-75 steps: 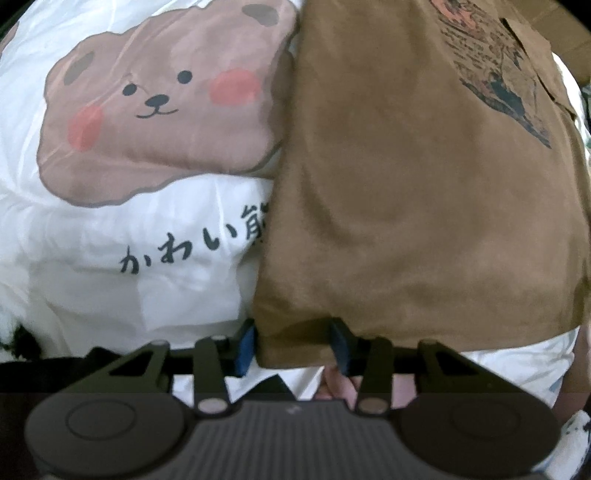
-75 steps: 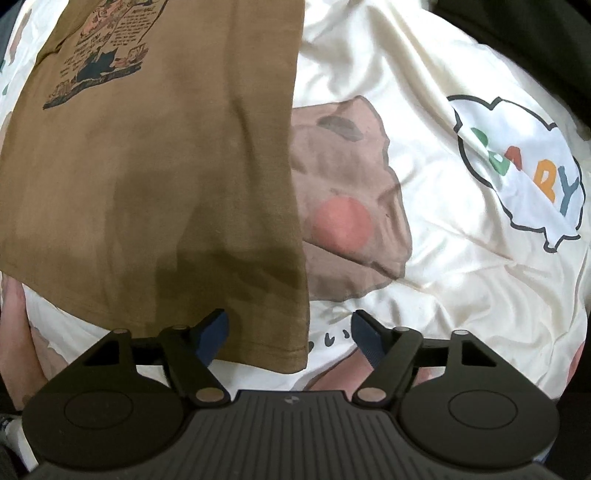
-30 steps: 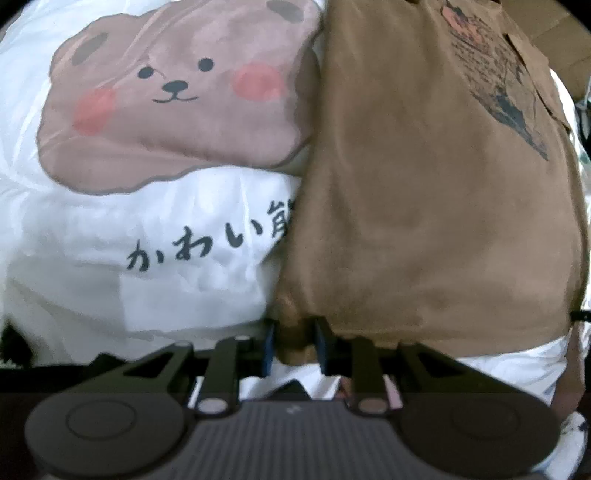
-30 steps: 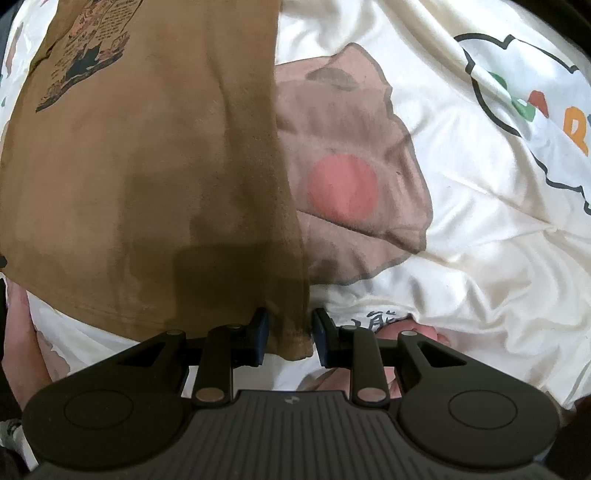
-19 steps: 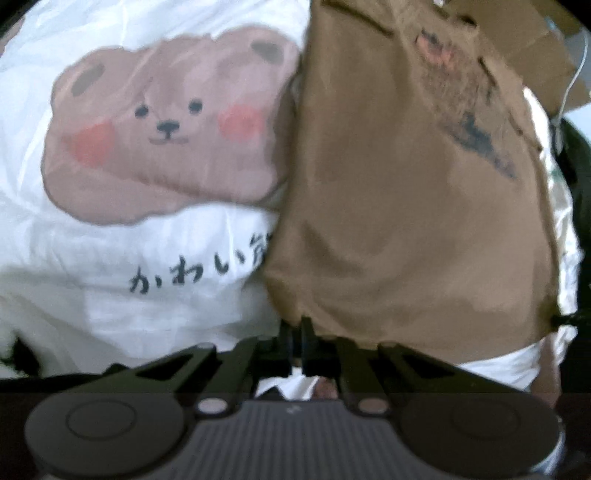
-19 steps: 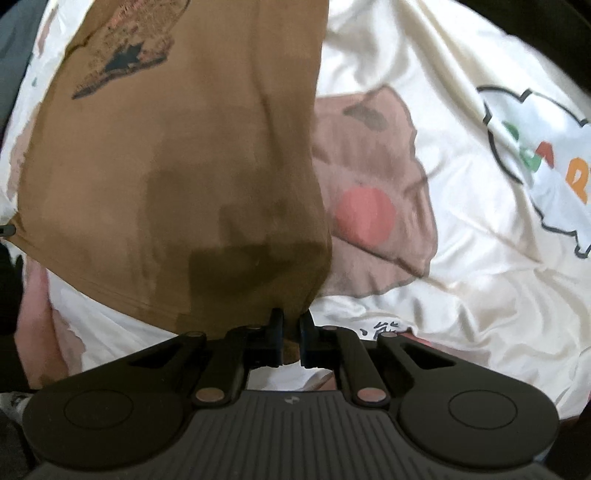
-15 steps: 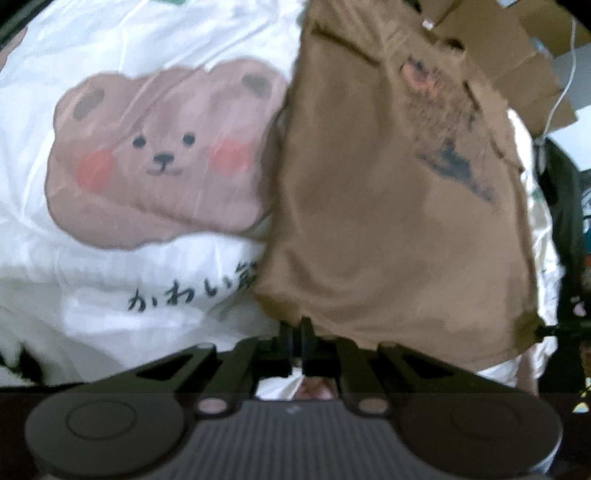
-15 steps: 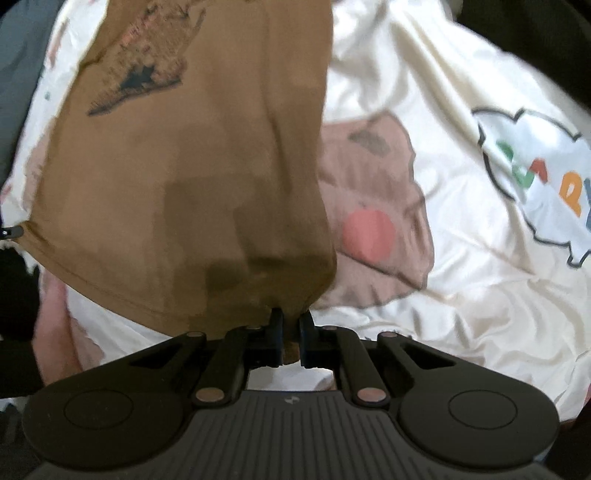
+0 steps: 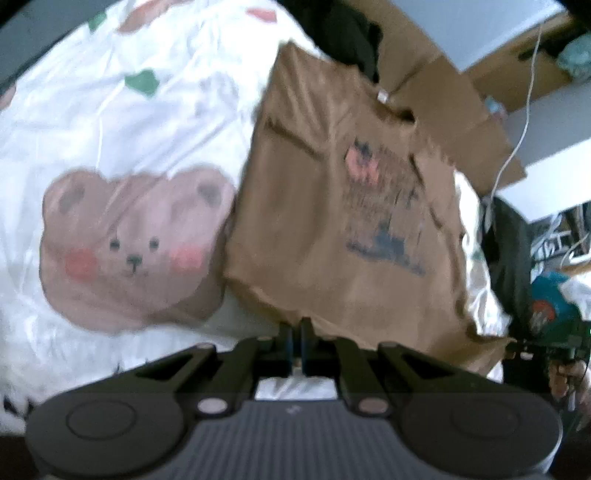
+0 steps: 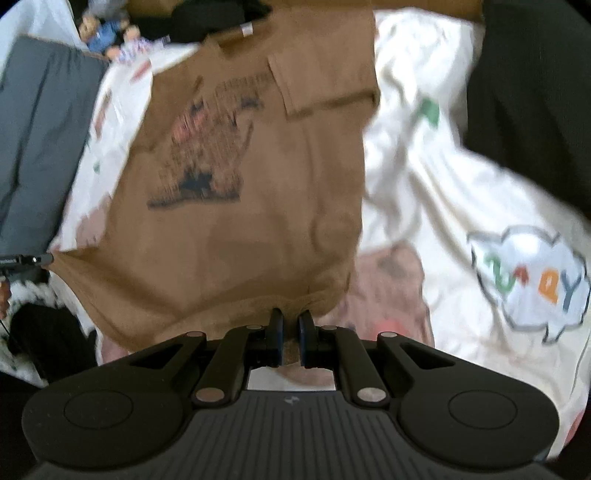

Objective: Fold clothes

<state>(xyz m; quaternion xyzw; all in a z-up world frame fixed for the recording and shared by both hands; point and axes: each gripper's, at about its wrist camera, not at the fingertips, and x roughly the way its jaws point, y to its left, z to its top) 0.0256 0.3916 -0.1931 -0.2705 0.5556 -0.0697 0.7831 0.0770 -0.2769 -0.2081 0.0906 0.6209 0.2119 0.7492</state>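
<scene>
A white bed cover (image 9: 110, 122) is spread beneath both grippers and fills most of each view. On it, a large pink-brown bear face (image 9: 133, 254) is printed up and to the left of the left gripper, and a speech-bubble print with coloured letters (image 10: 532, 284) is seen to the right of the right gripper.

A brown T-shirt (image 9: 332, 229) is stretched out ahead of both grippers, its printed front turned up and its neckline at the far end. In the right wrist view one sleeve (image 10: 325, 85) is seen folded onto the chest, ahead and slightly to the right of the gripper. The near hem is raised off the cover and is held at its two corners.

Brown cardboard (image 9: 436, 99) is seen past the shirt's far end, ahead and to the right of the left gripper. A dark grey pad (image 10: 33, 147) lies far to the left of the right gripper, with a small doll (image 10: 107, 35) at its far corner.

The left gripper (image 9: 294, 339) is closed almost fully, with the shirt's near left hem corner pinched between the fingers. The right gripper (image 10: 290, 338) is closed to a narrow gap, with the near right hem corner bunched between its pads. The right gripper's tip (image 9: 517, 349) is also caught at the right edge of the left wrist view, at the hem's far corner.
</scene>
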